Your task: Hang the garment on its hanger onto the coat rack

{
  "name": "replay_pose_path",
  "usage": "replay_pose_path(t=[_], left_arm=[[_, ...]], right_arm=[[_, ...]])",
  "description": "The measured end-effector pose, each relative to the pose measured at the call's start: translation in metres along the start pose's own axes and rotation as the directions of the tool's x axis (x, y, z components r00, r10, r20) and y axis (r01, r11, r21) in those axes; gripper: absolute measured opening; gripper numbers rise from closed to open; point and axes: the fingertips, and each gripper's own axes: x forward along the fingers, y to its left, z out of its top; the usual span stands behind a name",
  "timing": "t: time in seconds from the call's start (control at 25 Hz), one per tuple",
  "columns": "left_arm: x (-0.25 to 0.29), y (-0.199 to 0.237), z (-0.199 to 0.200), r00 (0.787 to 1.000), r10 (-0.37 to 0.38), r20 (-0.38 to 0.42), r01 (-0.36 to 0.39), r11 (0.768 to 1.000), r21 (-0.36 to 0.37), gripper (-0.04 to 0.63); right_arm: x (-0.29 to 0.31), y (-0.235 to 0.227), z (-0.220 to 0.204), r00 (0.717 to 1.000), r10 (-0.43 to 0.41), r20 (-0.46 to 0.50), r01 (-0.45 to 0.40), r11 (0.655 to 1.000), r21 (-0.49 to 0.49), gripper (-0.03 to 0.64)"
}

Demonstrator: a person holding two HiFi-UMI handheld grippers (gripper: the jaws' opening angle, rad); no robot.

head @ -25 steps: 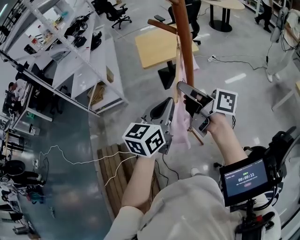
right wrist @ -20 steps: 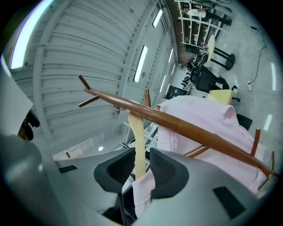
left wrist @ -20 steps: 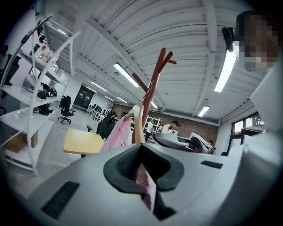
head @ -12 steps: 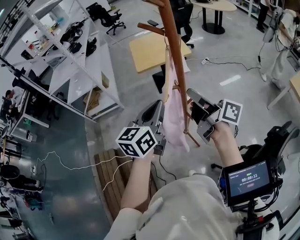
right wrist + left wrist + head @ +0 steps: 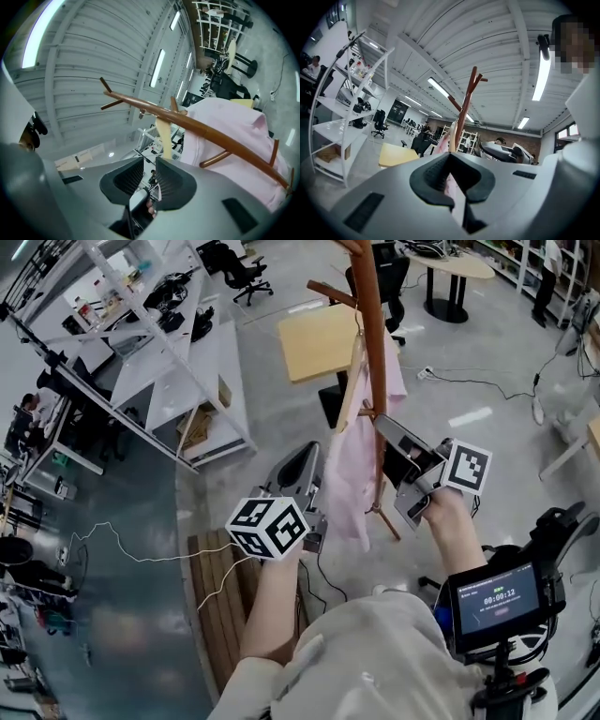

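A pink garment on a pale wooden hanger hangs from a peg of the brown coat rack. My left gripper is just left of the cloth, jaws open. In the left gripper view a strip of pink garment shows inside the left gripper; whether it touches the pads is unclear. My right gripper is right of the pole, jaws slightly open and empty. In the right gripper view the right gripper sits below the rack, hanger and garment.
A yellow table stands behind the rack. White shelving runs along the left. A wooden slatted pallet and a thin white cable lie on the floor near my feet. A small screen is mounted at my chest.
Both grippers have drawn back slightly from the rack. The right gripper, which was close against the pole and hanger end, now stands a little off it. The garment stays hanging.
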Motion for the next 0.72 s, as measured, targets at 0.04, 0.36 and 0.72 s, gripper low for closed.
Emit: replay_pose_path(t=[0.04,0.36,0.72], left_arm=[[-0.009,-0.002,0.001,1.000,0.016,0.015,-0.016,1.000,0.002,0.005],[-0.099,-0.014,0.018,0.981,0.161,0.105,-0.163,0.987,0.010,0.005],[-0.242,0.012,0.004,0.873,0.444,0.202,-0.443,0.895,-0.049,0.005]], right_arm=[[0.003,0.011,-0.004,1.000,0.026,-0.017,-0.026,1.000,-0.006,0.084],[0.028,0.094,-0.061,0.966,0.184,-0.179,-0.190,0.982,-0.016,0.085],[0.070,0.151,-0.201,0.815,0.379,-0.438,-0.369,0.923,0.114,0.084]])
